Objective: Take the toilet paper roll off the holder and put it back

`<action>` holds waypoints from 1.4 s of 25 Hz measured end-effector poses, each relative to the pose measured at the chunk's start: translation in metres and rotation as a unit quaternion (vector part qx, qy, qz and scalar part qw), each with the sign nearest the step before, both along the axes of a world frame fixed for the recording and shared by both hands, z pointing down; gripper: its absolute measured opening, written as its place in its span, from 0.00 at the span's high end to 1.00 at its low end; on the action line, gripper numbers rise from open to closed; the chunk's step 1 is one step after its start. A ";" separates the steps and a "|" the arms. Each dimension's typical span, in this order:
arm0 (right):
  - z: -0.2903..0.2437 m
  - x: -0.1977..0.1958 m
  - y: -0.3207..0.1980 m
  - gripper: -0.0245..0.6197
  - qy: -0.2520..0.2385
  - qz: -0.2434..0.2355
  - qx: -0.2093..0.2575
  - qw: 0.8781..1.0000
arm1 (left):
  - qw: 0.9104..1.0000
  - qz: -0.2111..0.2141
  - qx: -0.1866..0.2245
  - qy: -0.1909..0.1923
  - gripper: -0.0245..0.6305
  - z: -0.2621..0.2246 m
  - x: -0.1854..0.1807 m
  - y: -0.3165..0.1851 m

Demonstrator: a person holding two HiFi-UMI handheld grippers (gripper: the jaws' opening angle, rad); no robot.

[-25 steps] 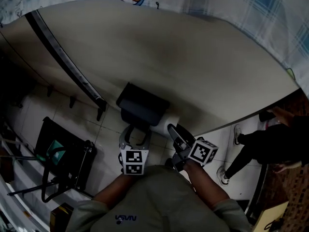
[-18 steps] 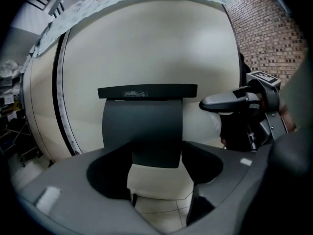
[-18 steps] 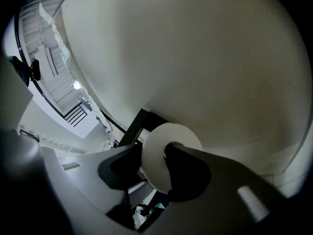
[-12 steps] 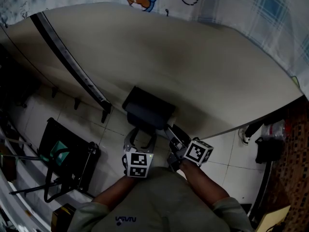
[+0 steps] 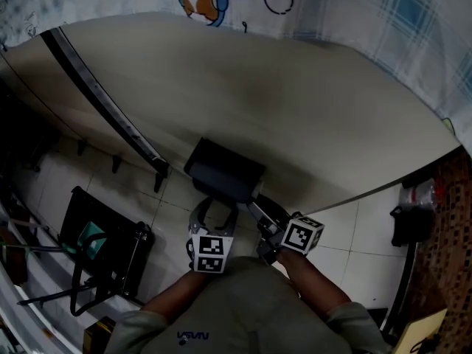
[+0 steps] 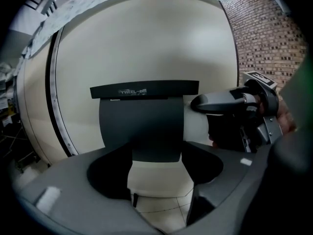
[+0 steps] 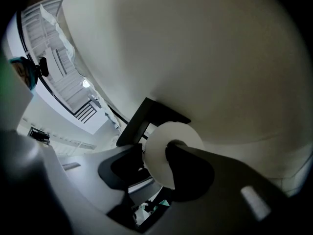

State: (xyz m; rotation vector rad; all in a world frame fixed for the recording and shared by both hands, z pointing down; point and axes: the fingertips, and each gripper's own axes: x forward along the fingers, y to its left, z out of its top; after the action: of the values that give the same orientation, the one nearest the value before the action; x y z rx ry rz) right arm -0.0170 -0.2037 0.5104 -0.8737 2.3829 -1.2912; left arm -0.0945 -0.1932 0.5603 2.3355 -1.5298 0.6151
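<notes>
From the head view, a black plastic wall holder with a flat lid (image 5: 225, 169) hangs on a curved beige wall (image 5: 280, 102), above a white tiled floor (image 5: 346, 249). A dark rail (image 5: 103, 105) runs slantwise along the wall to the holder's left. A blue-and-white checked cloth with a cartoon figure (image 5: 354, 13) lies along the top edge. The left gripper (image 5: 214, 211) sits just below the holder with its fingers spread in an open ring. The right gripper (image 5: 265, 206) reaches in at the holder's right end.

In the left gripper view, the fingers stand wide apart and pinch nothing. The holder's dark front flap hangs beyond the gap between them. The white toilet paper roll (image 6: 194, 124) sits on the holder and sticks out past the flap's right edge. One finger of the right gripper lies along the top of the roll.

In the right gripper view, the end face of the roll and its hollow core show between the two fingers. The fingers are set wide and close on the roll from either side. One finger meets the roll's rim, and the other covers part of the face up to the core.
</notes>
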 end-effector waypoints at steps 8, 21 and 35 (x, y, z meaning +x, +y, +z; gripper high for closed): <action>0.006 0.010 0.025 0.80 0.019 -0.015 0.001 1.000 | 1.000 -0.001 0.001 0.007 0.50 0.001 -0.001 0.001; 0.012 -0.017 0.016 0.87 0.064 -0.030 0.007 0.997 | 1.000 0.009 0.009 0.021 0.50 -0.002 -0.001 0.006; 0.021 -0.020 0.012 0.96 0.100 -0.024 0.009 0.995 | 0.998 0.022 0.018 0.048 0.55 -0.006 0.000 0.009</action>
State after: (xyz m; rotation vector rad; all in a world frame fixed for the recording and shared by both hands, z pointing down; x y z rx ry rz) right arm -0.0369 -0.1917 0.5311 -0.9876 2.5800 -1.2495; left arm -0.0942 -0.1839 0.5548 2.3945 -1.4609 0.4822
